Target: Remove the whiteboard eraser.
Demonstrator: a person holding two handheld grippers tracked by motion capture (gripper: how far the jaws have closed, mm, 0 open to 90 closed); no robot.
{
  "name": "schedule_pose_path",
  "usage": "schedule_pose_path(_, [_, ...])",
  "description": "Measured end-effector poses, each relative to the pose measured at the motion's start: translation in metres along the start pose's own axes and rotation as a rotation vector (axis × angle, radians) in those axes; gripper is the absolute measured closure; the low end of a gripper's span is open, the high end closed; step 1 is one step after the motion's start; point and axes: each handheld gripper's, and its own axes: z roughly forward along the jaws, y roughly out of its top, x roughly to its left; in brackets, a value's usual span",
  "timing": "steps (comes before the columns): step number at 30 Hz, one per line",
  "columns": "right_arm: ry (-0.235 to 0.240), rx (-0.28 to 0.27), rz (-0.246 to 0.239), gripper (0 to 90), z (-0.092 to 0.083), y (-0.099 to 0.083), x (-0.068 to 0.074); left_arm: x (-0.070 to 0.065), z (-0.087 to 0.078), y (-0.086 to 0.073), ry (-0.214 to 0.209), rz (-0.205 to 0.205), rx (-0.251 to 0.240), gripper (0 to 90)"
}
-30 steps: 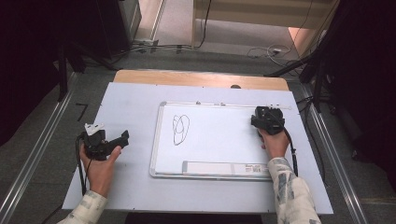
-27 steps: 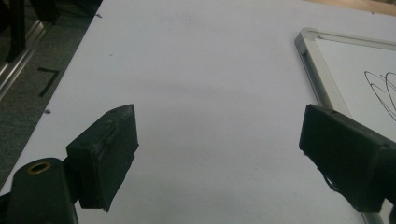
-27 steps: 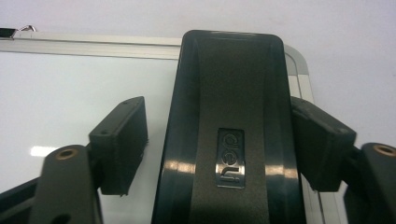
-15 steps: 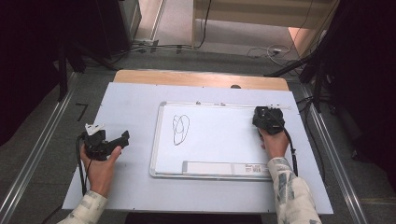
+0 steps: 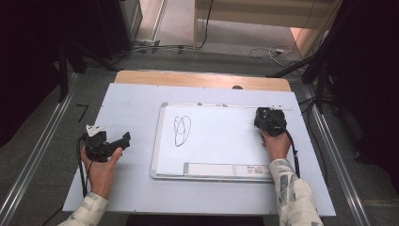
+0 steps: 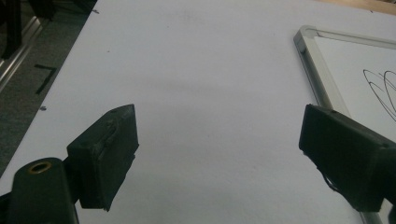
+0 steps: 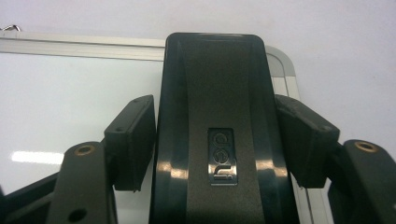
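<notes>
My right gripper (image 7: 219, 135) has just clamped its jaws onto the eraser (image 7: 215, 116), stiff, light, slick plastic lying between my fingers, gripped across its flanks; left gripper (image 6: 219, 154) gapes empty.

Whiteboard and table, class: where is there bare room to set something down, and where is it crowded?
Bare: the table between the left gripper and the whiteboard, and the board's middle right of the scribble. Crowded: its top right corner, where the right gripper clamps a black eraser.
</notes>
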Motion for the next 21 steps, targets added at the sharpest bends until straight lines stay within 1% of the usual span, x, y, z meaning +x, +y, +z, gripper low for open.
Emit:
schedule_pose_path(2, [0.019,0.008,0.012,28.0,0.001,0.0005,-0.0017,0.0002,0.0,0.0,0.001,0.001,0.0,12.2])
schedule_pose_path(5, [0.022,0.008,0.011,27.3,0.0013,0.0008,-0.0019,0.0001,0.0005,-0.0001,0.002,0.001,0.004,12.2])
schedule_pose_path(6, [0.026,0.011,0.008,22.9,0.0021,0.0011,-0.0018,0.0,0.0006,-0.0002,0.001,0.0,0.004,12.2])
schedule_pose_path(7, [0.026,0.011,0.008,22.9,0.0021,0.0011,-0.0018,-0.0002,0.0006,-0.0002,0.001,0.0,0.004,12.2])
schedule_pose_path(8, [0.041,0.023,-0.008,14.5,0.0032,0.0018,-0.0012,-0.0003,0.0005,-0.0002,0.001,0.0,0.003,12.2])
schedule_pose_path(10, [0.056,0.037,-0.026,8.1,0.0047,0.0026,0.0004,-0.0003,0.0005,-0.0002,0.001,0.0,0.003,12.2])
schedule_pose_path(11, [0.056,0.037,-0.026,8.1,0.0047,0.0026,0.0004,-0.0002,0.0006,-0.0002,0.001,0.0,0.004,12.2])
schedule_pose_path(12, [0.06,0.045,-0.028,5.9,0.0056,0.0032,0.0017,-0.0002,0.0006,-0.0003,0.0,0.0,0.005,12.2])
schedule_pose_path(16, [0.06,0.047,-0.033,4.4,0.0061,0.0035,0.0022,0.0002,0.0007,-0.0001,0.0,-0.001,0.005,12.2])
schedule_pose_path(21, [0.056,0.048,-0.032,4.8,0.0061,0.0036,0.0026,0.0007,0.0016,-0.0004,-0.005,-0.004,0.013,12.2])
